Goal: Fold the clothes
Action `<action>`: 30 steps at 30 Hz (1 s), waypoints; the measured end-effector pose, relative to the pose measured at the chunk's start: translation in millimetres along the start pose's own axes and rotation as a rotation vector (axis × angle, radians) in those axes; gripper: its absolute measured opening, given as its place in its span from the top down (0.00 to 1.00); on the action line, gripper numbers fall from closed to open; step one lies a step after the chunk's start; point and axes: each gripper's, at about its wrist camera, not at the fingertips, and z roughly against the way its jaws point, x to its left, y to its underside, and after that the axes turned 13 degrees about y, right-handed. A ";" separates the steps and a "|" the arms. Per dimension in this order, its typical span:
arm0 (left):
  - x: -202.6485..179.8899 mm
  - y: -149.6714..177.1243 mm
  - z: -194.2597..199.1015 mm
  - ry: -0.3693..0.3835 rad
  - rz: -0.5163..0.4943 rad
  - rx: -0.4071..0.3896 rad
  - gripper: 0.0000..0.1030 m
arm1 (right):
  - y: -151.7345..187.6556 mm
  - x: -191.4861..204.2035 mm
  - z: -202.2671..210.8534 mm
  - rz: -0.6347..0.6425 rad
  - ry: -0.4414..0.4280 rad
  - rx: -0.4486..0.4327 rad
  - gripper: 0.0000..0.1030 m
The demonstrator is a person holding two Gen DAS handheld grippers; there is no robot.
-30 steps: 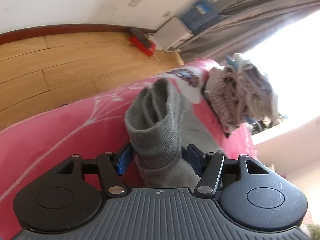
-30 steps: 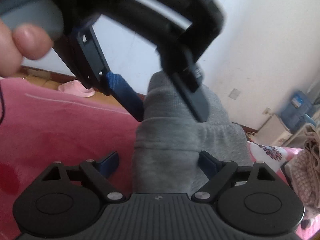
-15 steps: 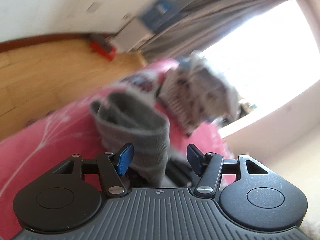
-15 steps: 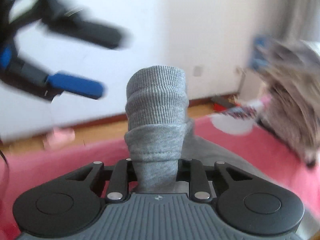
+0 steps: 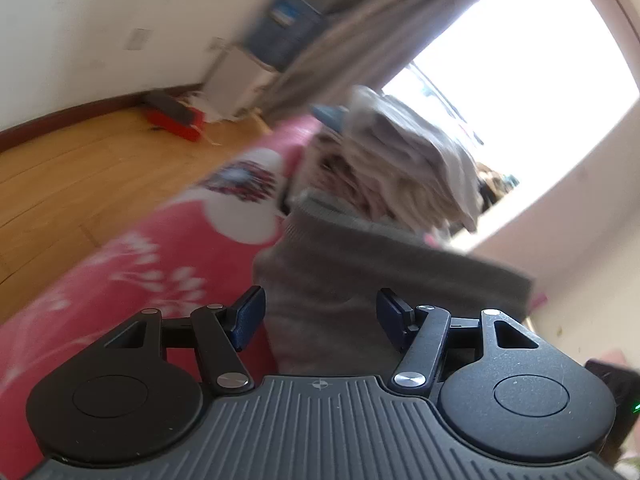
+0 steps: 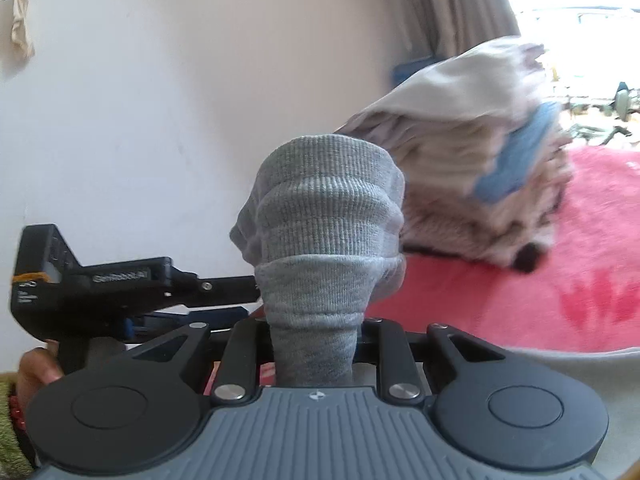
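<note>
A grey knit garment point(image 6: 324, 216) with a ribbed cuff stands up out of my right gripper point(image 6: 314, 332), which is shut on it; the pads are hidden behind the cloth. The same grey garment point(image 5: 360, 264) fills the gap of my left gripper point(image 5: 320, 312). The blue pads point(image 5: 250, 316) stand wide beside the cloth, and I see no pinch. In the right wrist view the left tool's black housing point(image 6: 92, 280) sits at the left, its fingers reaching behind the cuff. Everything hangs over a pink bedspread point(image 5: 120, 280).
A tall pile of beige, white and blue clothes point(image 6: 472, 136) lies on the pink bedspread point(image 6: 520, 300) just beyond the garment. Wood floor point(image 5: 80, 168), a red object point(image 5: 176, 120), a white cabinet point(image 5: 240, 80) and a bright window with grey curtains lie further off. A hand point(image 6: 36, 368) holds the left tool.
My right gripper went from wide open around the grey cloth to shut on it, then rolled and lifted it. The left gripper stayed open and swung toward the clothes pile.
</note>
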 end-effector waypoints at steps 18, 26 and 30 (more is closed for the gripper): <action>-108.4 85.6 -151.3 0.211 -0.337 0.461 0.40 | 107.1 -208.1 80.1 -0.745 0.195 0.309 0.50; -123.3 97.1 -163.8 0.214 -0.413 0.540 0.39 | 51.7 -227.6 140.1 -0.385 0.098 0.266 0.46; -124.3 108.4 -168.8 0.200 -0.451 0.595 0.39 | 34.3 -233.0 120.3 -0.336 0.145 0.180 0.46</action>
